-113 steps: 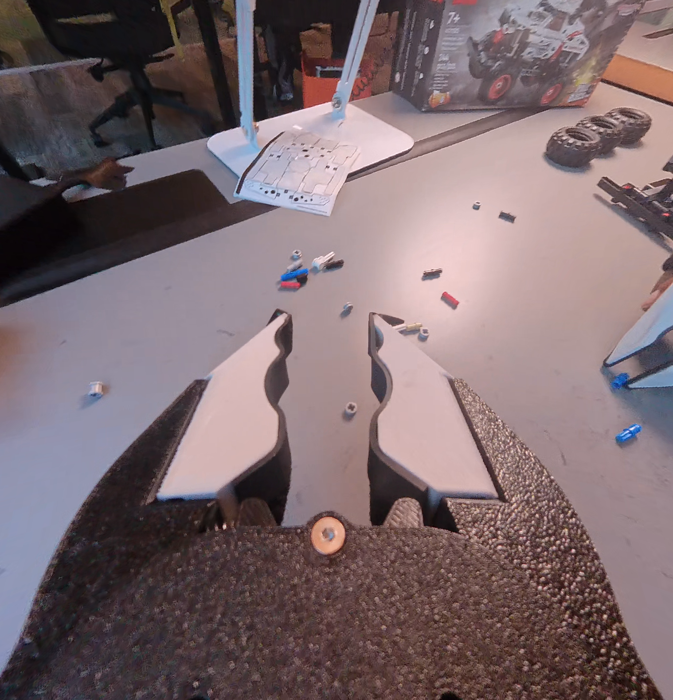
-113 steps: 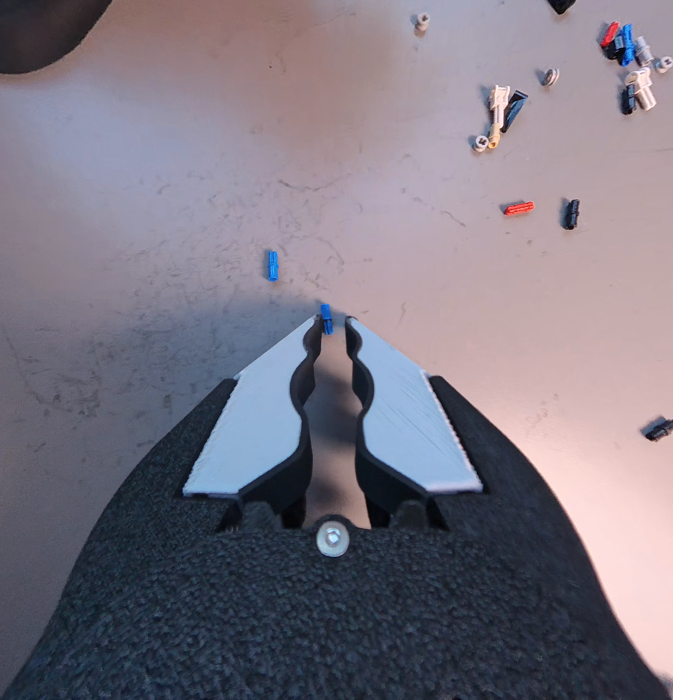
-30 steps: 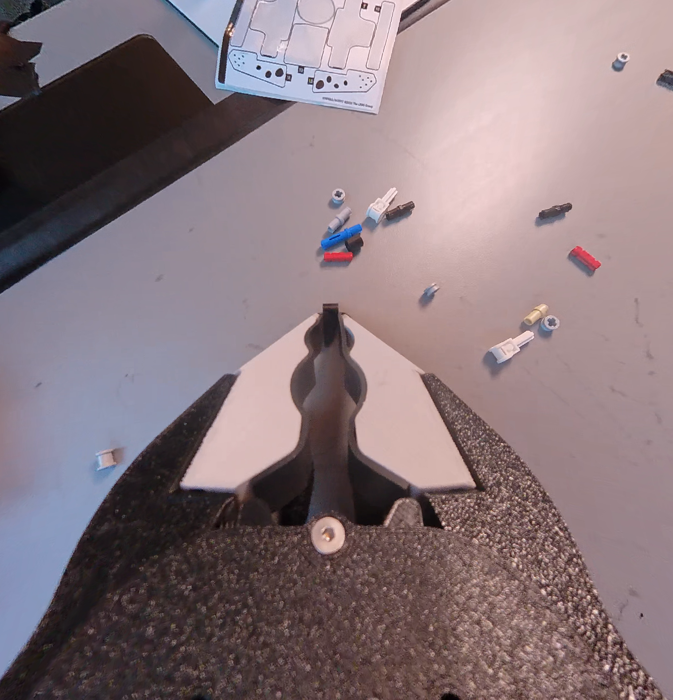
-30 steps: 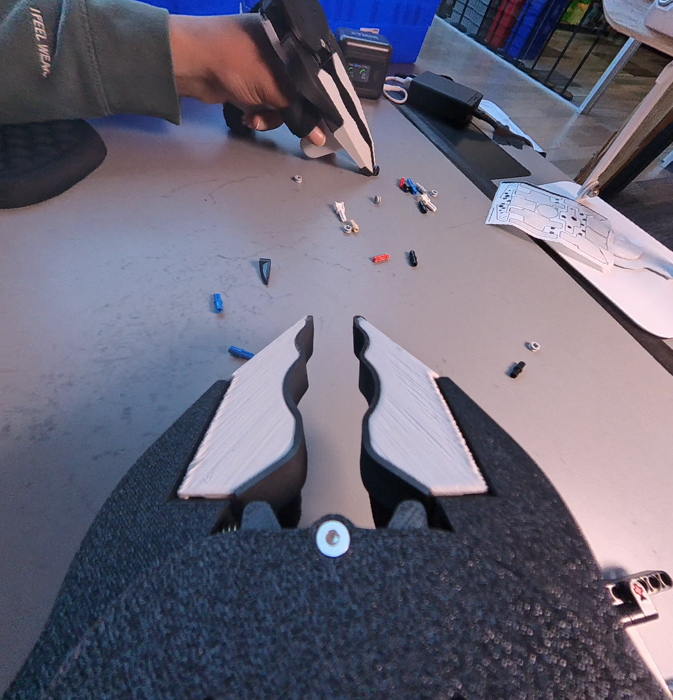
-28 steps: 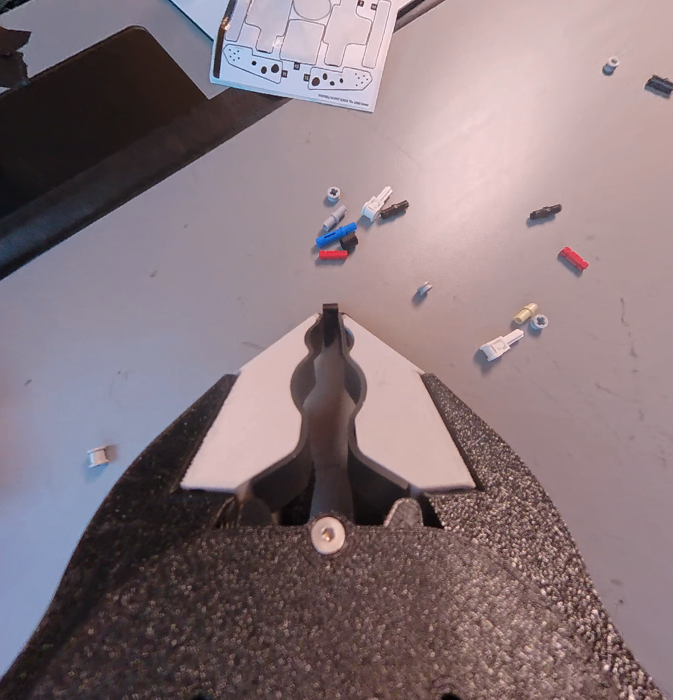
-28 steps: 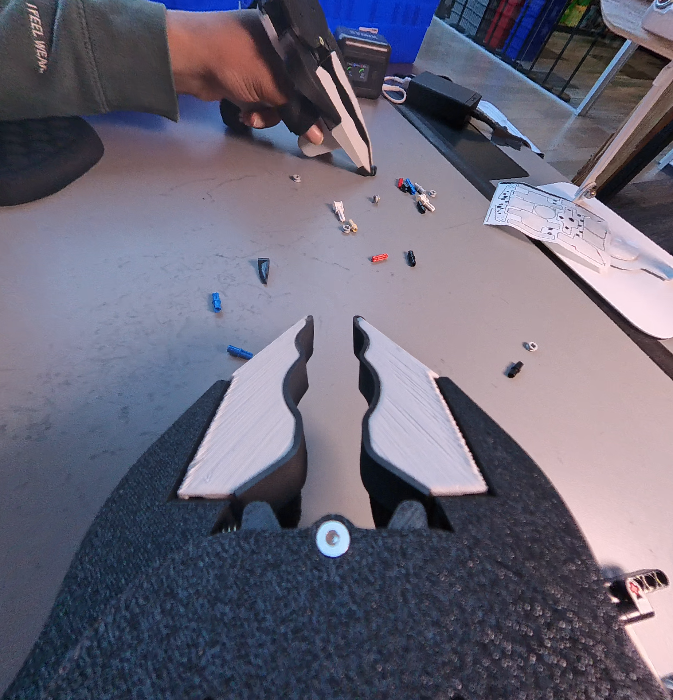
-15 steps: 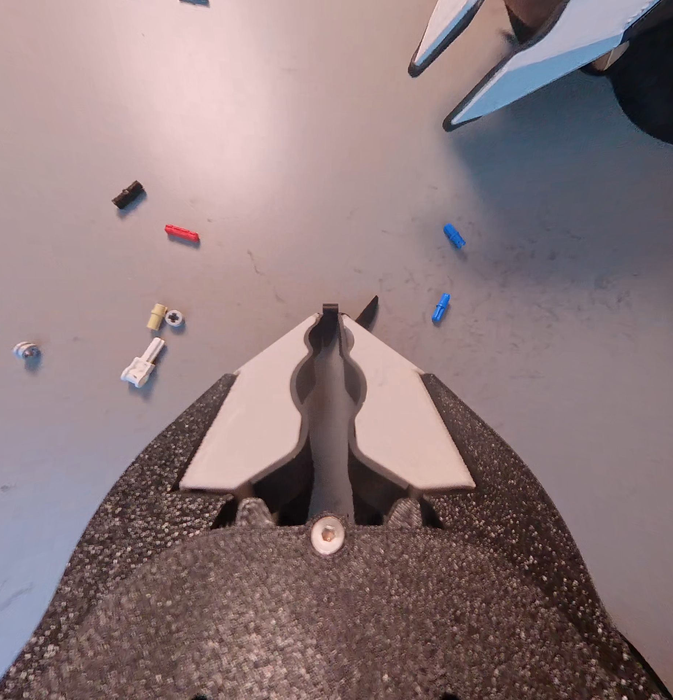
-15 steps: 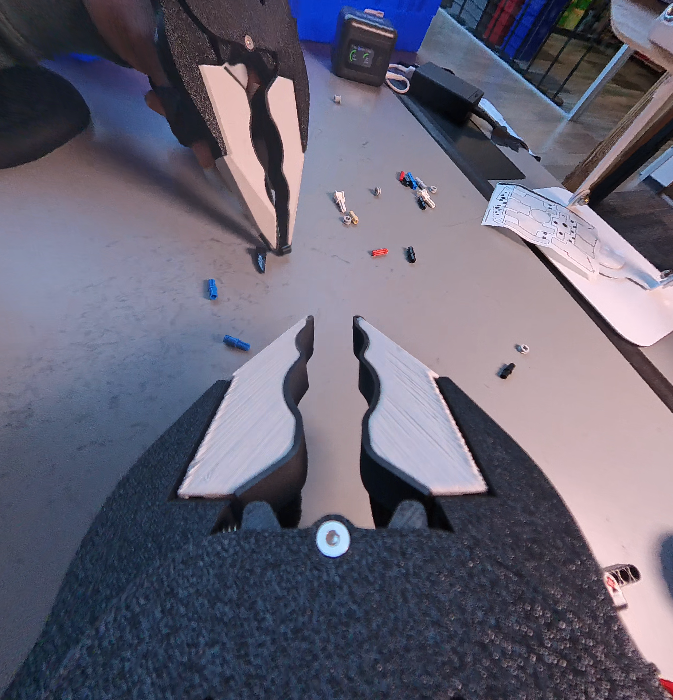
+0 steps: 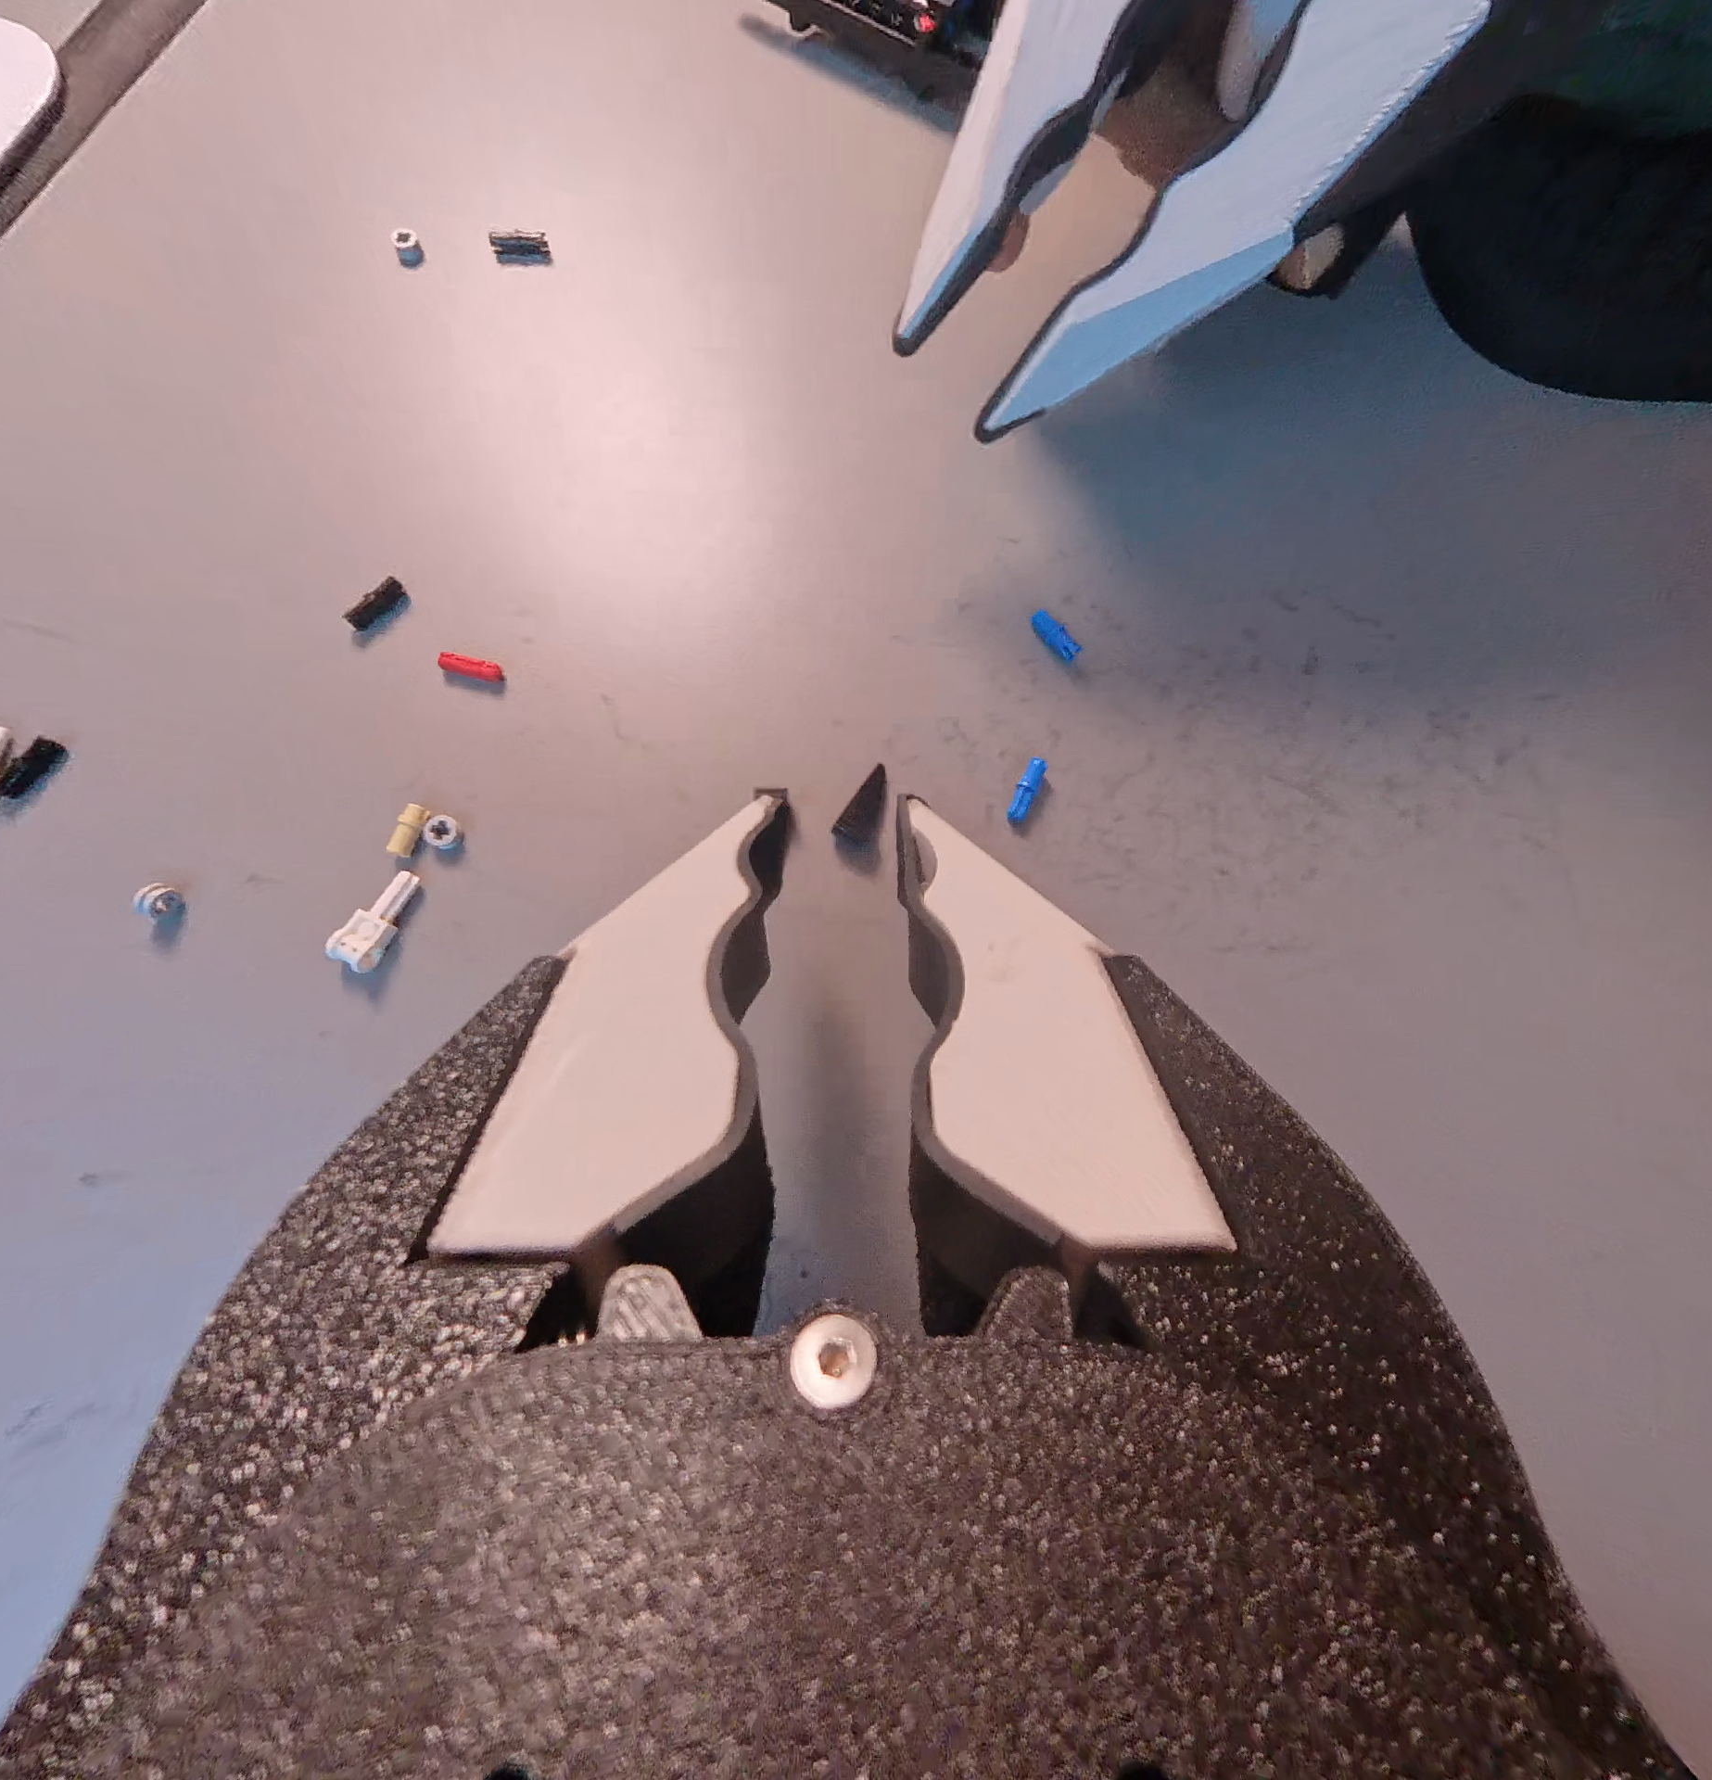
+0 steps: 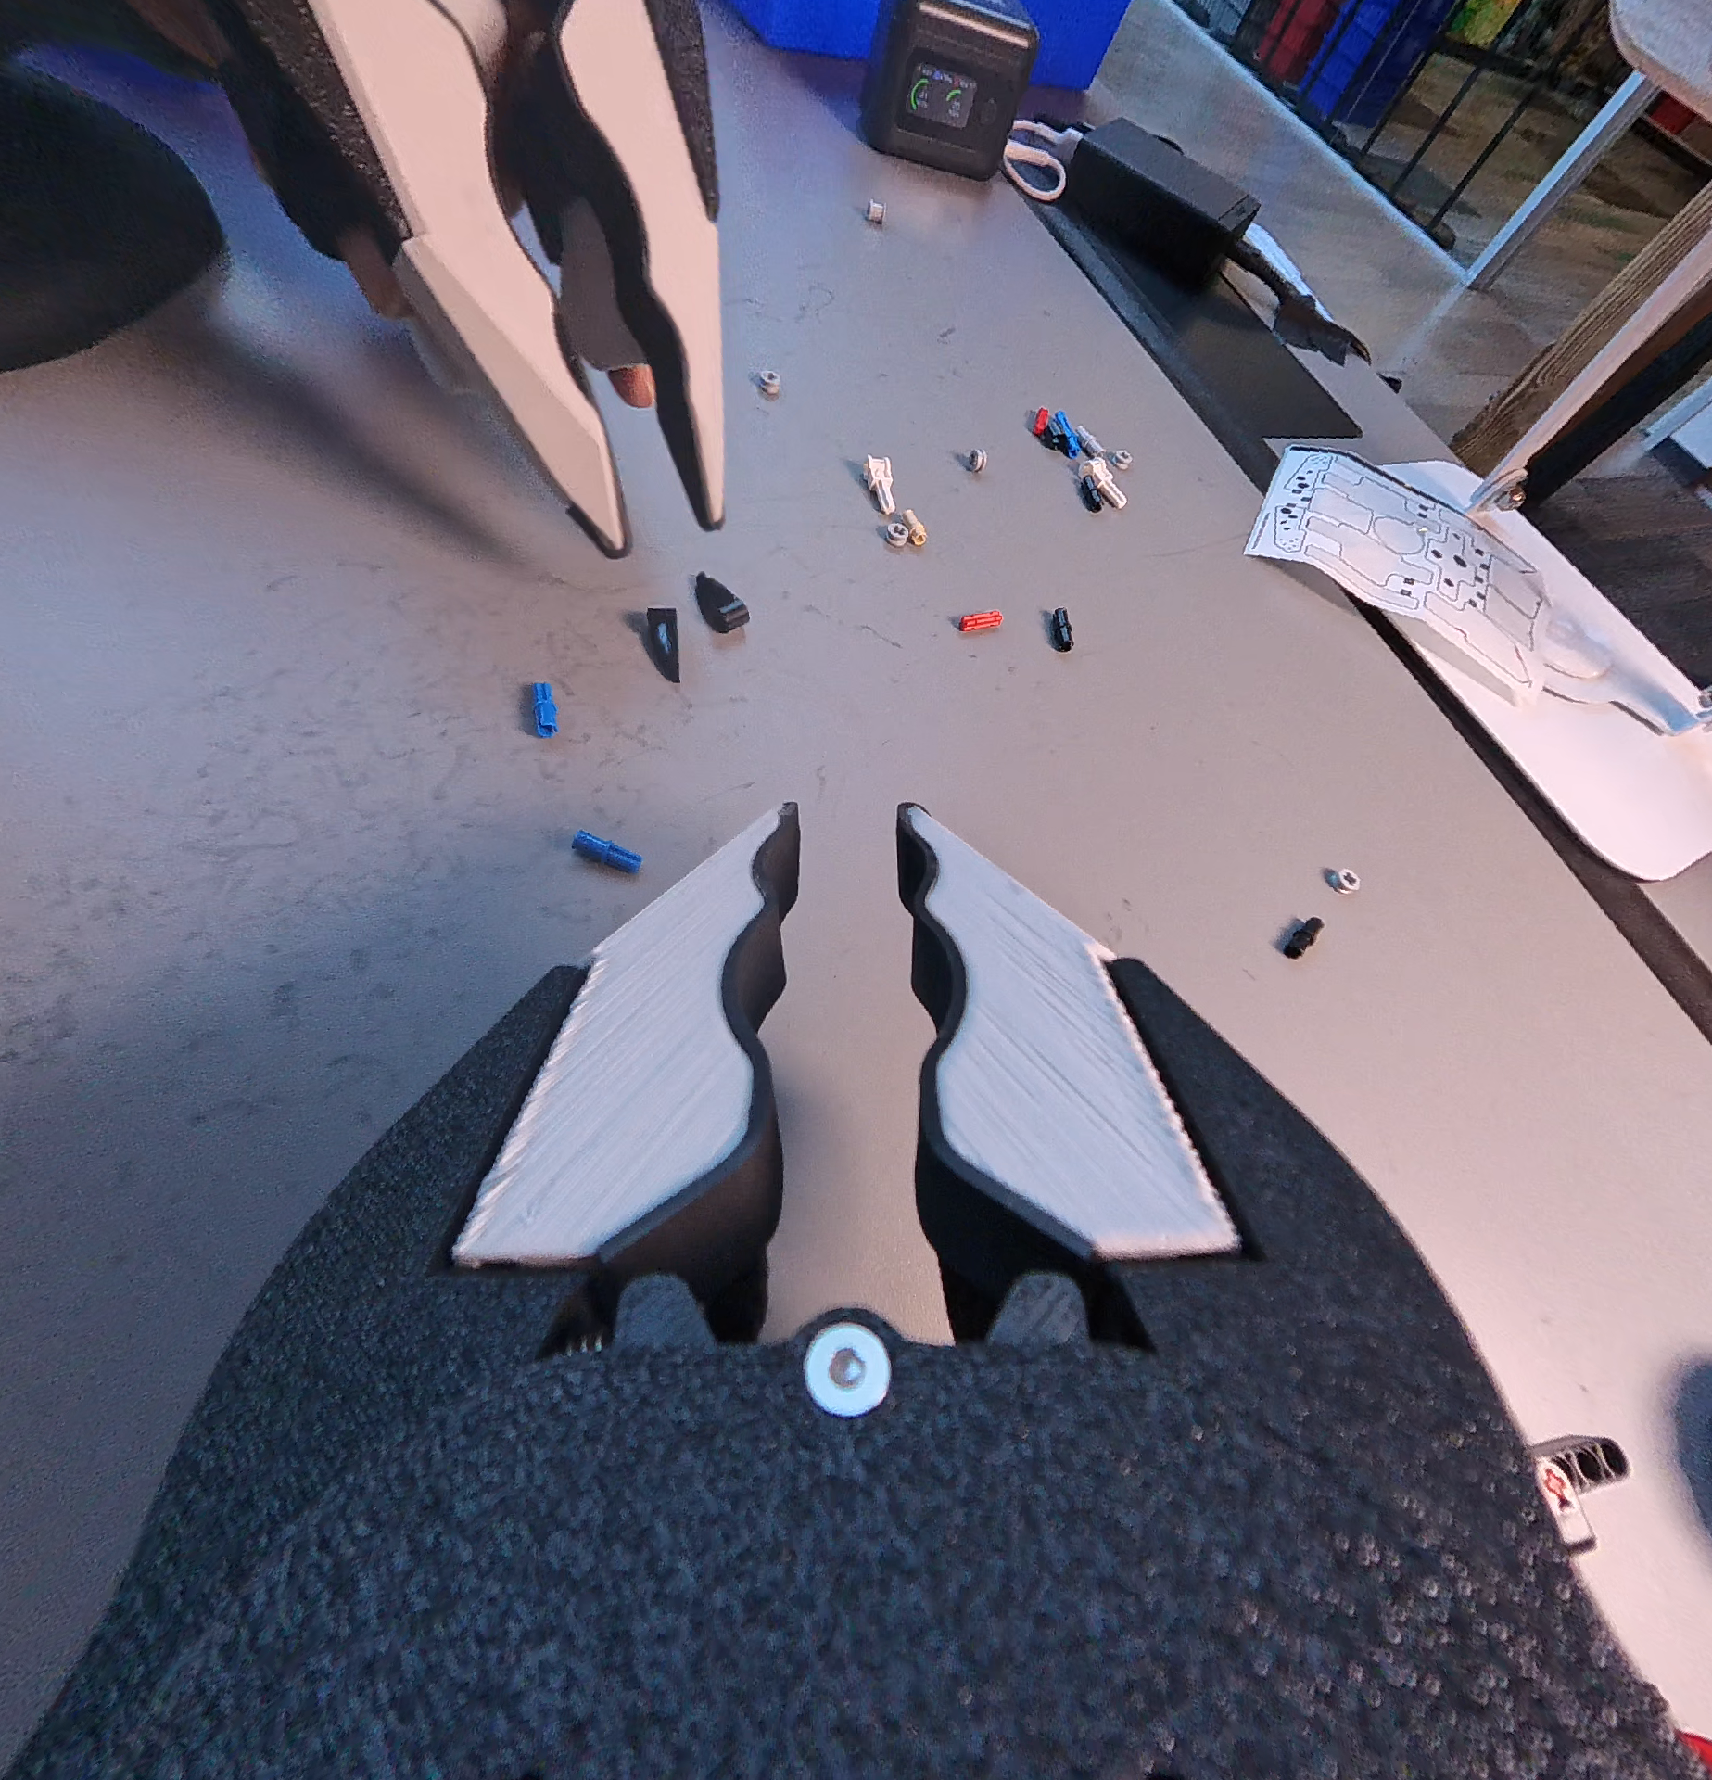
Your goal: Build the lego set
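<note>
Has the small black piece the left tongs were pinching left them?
Yes. The left tongs are open now, and the small black piece lies on the table beside the black wedge.

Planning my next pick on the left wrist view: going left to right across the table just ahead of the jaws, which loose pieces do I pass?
Grey bush → white connector → tan pin → red pin → black wedge → nearer blue pin → farther blue pin.
</note>
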